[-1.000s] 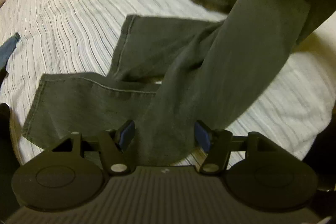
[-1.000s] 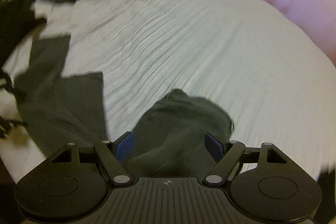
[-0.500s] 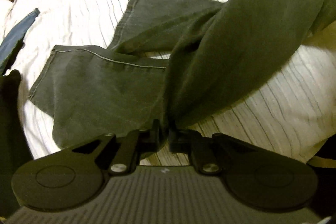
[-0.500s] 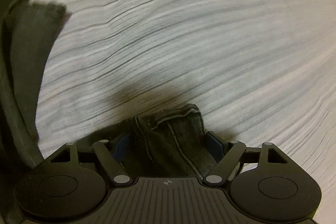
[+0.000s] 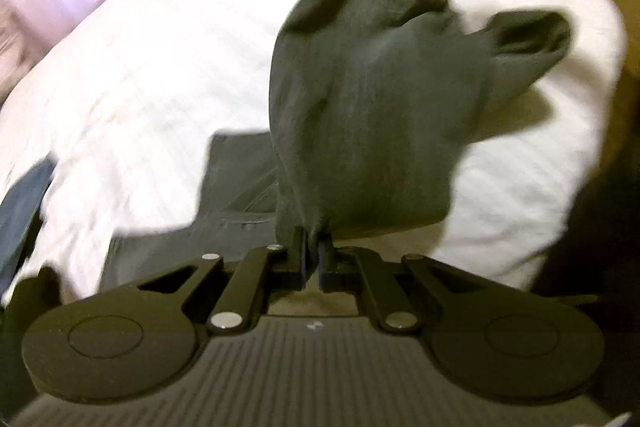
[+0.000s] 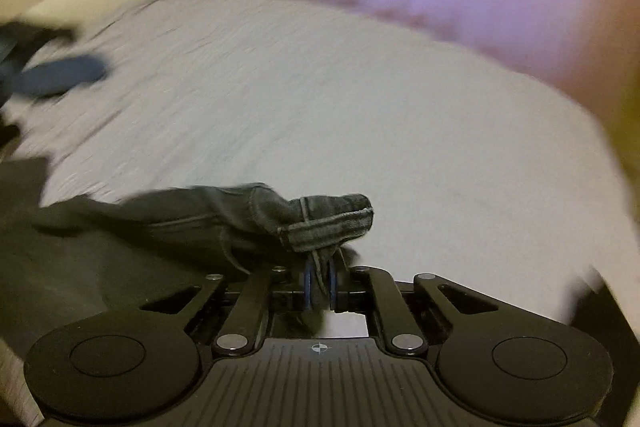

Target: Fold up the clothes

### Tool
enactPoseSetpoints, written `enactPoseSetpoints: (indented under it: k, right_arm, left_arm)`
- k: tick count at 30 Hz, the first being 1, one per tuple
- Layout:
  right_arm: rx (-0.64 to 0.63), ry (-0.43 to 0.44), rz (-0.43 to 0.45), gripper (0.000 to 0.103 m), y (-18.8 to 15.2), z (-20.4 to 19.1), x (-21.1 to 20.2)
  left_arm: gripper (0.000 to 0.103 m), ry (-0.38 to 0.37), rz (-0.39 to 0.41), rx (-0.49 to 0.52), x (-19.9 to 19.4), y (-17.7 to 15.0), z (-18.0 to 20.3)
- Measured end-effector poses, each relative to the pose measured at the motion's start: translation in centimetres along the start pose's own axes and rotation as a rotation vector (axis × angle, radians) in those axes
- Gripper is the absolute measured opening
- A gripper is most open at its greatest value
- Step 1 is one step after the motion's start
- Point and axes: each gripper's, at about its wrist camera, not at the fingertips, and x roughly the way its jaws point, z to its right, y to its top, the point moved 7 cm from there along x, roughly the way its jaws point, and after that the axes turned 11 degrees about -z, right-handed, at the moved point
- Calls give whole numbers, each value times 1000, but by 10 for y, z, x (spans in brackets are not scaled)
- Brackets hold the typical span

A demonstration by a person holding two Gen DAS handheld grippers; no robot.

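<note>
I hold a pair of dark grey-green trousers [image 5: 372, 99] above a bed [image 5: 168, 59] covered in a white ribbed bedspread. My left gripper [image 5: 313, 259] has its jaws closed on a bunched fold of the fabric, which rises in front of the camera, while a trouser leg lies flat on the bed below. My right gripper [image 6: 320, 285] has its jaws clamped on the stitched waistband edge [image 6: 328, 223]. A blue garment [image 6: 60, 77] lies at the bed's far left. Both views are blurred.
</note>
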Motion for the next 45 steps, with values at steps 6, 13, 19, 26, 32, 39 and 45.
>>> enactPoseSetpoints:
  k: [6,13,19,26,32,39,45]
  right_arm:
    - [345,-163,-116,3,-167,30,-54]
    - [531,-260,-269,0,-305,57,-58]
    - [597,-246,-279,0,-350,129,-66]
    - [382,-75,-166,7,-264,132,-27]
    - [160,51,-89,75,-178,72,18]
    - [-226,81,-174,75,-118,12,77]
    - [-687,160,-261,75,-83,-40,140]
  left_arm:
    - [2,-132,45,240,-16,9,71]
    - [2,-216,-1,332,-12,18,148]
    - [7,-186,-159,262,1,25,174]
    - [37,-114,-209,111,-24,28,126]
    - [66,46,-196,102,9,33,48]
    - [66,105,-205,346,121,49,-24]
    - [65,49,-223,474,173,55,-49]
